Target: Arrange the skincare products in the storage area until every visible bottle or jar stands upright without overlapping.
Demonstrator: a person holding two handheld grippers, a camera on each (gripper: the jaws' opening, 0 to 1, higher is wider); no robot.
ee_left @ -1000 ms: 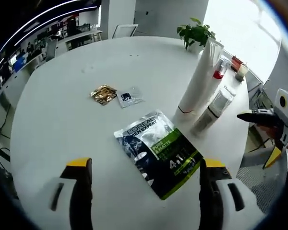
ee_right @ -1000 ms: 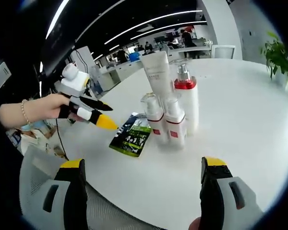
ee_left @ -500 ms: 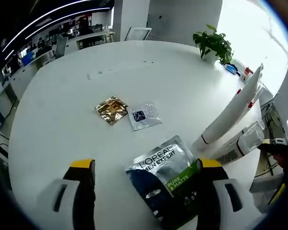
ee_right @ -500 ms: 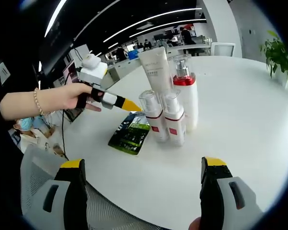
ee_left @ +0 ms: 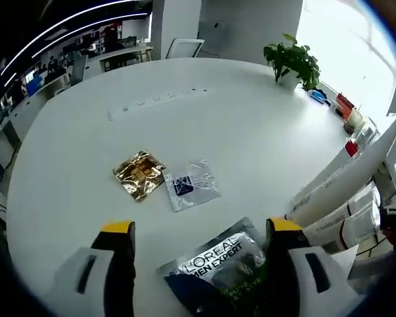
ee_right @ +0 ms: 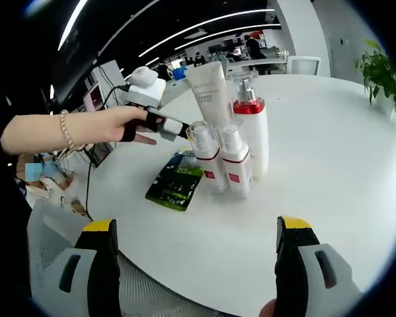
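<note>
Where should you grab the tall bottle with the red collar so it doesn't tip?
Grab the red-collared bottle around its white body, probably below the red band, coming from its open right side in the right gripper view. Two small pump bottles crowd its front and a white tube stands at its left. The body looks straight and upright, so the gripper's jaws should close evenly there.

I'm seeing open desk (ee_right: pixel 330 158) lying right of the upright bottles (ee_right: pixel 228 155); the green sachet (ee_right: pixel 176 187) and left hand-held gripper (ee_right: pixel 181 132) are crowding their left side.
</note>
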